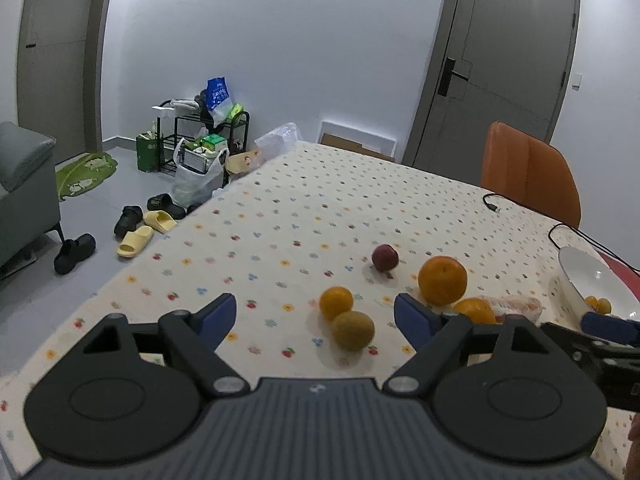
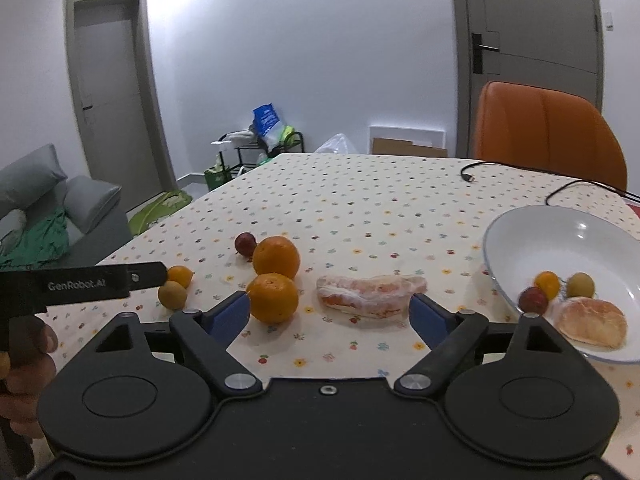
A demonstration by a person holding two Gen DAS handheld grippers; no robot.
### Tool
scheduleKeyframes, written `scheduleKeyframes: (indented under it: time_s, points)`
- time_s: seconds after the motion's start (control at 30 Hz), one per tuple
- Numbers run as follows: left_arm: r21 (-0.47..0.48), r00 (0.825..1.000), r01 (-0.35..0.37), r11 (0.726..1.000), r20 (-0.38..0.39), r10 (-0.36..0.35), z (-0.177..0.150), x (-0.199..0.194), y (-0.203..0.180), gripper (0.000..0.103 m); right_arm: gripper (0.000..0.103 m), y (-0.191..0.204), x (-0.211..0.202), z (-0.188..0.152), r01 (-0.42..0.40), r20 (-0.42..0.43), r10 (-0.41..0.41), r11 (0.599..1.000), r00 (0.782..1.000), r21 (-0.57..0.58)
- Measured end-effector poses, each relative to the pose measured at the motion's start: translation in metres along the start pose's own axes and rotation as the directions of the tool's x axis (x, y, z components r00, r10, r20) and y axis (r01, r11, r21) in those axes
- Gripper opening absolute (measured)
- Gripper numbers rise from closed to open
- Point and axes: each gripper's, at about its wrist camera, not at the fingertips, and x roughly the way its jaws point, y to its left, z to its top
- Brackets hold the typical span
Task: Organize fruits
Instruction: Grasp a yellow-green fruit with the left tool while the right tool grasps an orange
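Fingers: both grippers spread, empty — right gripper (image 2: pixel 330 312) faces the wrapped fruit slice (image 2: pixel 370 294) on the table (image 2: pixel 360 200); left gripper (image 1: pixel 315 318) nears the kiwi (image 1: pixel 353 330). White bowl (image 2: pixel 520 236) part-filled. Next, I judge — close on the slice.

On the worktop (image 2: pixel 360 200), two oranges (image 2: pixel 276 257) lie left of a wrapped piece (image 2: pixel 370 295); the bowl (image 2: pixel 520 232), right, holds small fruits (image 2: pixel 547 284).

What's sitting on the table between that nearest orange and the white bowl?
A wrapped piece of peeled fruit lies on the tablecloth between the nearest orange and the white bowl. The right wrist view shows it best.
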Motion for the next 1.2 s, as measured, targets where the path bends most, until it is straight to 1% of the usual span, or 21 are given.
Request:
scheduleKeyframes:
  time_s: [0.13, 0.2, 0.33, 0.43, 0.47, 0.5, 0.63, 0.87, 0.97, 1.03, 1.07, 1.1, 1.13, 1.2]
  points:
    - [-0.012, 1.000, 0.009, 1.000, -0.021, -0.009, -0.001, 0.007, -0.002, 0.071, 0.082, 0.002, 0.008, 0.002, -0.011, -0.015, 0.011, 1.000, 1.000, -0.006]
    - [-0.017, 0.999, 0.015, 1.000, -0.033, -0.015, -0.001, 0.011, -0.004, 0.063, 0.082, 0.003, 0.011, 0.003, -0.009, -0.018, 0.009, 1.000, 1.000, -0.008]
    - [-0.008, 0.997, 0.037, 0.999, -0.063, -0.037, -0.004, 0.019, -0.006, 0.057, 0.082, 0.004, 0.017, 0.002, -0.008, -0.029, 0.007, 1.000, 1.000, -0.008]
    - [-0.001, 0.997, 0.048, 0.999, -0.067, -0.048, -0.006, 0.023, -0.009, 0.048, 0.082, 0.006, 0.020, 0.002, -0.002, -0.038, 0.002, 1.000, 0.999, -0.011]
    - [0.006, 0.997, 0.049, 0.999, -0.065, -0.049, -0.006, 0.024, -0.010, 0.035, 0.082, 0.007, 0.022, 0.002, 0.001, -0.041, -0.001, 1.000, 0.999, -0.012]
    - [0.009, 0.996, 0.056, 0.998, -0.065, -0.055, -0.006, 0.025, -0.010, 0.025, 0.081, 0.008, 0.023, 0.003, 0.003, -0.044, -0.004, 1.000, 0.999, -0.013]
    - [-0.009, 0.994, 0.083, 0.997, -0.070, -0.083, -0.006, 0.025, -0.006, 0.025, 0.080, 0.014, 0.027, 0.006, 0.005, -0.044, -0.006, 1.000, 0.999, -0.025]
    - [-0.007, 0.994, 0.093, 0.996, -0.063, -0.094, -0.003, 0.018, 0.000, 0.025, 0.080, 0.028, 0.038, 0.007, -0.013, -0.057, 0.010, 0.999, 0.998, -0.043]
    - [-0.019, 0.994, 0.096, 0.995, -0.056, -0.097, -0.002, 0.015, 0.005, 0.025, 0.080, 0.035, 0.047, 0.007, -0.015, -0.066, 0.011, 0.998, 0.998, -0.055]
    - [-0.026, 0.994, 0.097, 0.995, -0.054, -0.098, -0.002, 0.015, 0.008, 0.025, 0.076, 0.038, 0.053, 0.005, -0.013, -0.075, 0.009, 0.998, 0.997, -0.058]
    - [-0.024, 0.994, 0.094, 0.995, -0.054, -0.095, -0.002, 0.015, 0.009, 0.025, 0.068, 0.038, 0.055, 0.004, -0.016, -0.079, 0.012, 0.998, 0.997, -0.054]
    - [-0.021, 0.995, 0.087, 0.996, -0.055, -0.088, -0.001, 0.015, 0.010, 0.025, 0.051, 0.038, 0.058, 0.003, -0.023, -0.085, 0.019, 0.999, 0.996, -0.048]
    - [-0.021, 0.995, 0.081, 0.997, -0.057, -0.082, -0.001, 0.016, 0.011, 0.025, 0.039, 0.038, 0.060, 0.002, -0.029, -0.098, 0.025, 0.999, 0.995, -0.040]
    - [-0.020, 0.996, 0.070, 0.997, -0.060, -0.071, -0.001, 0.016, 0.012, 0.025, 0.037, 0.037, 0.059, 0.000, -0.032, -0.096, 0.029, 0.999, 0.995, -0.029]
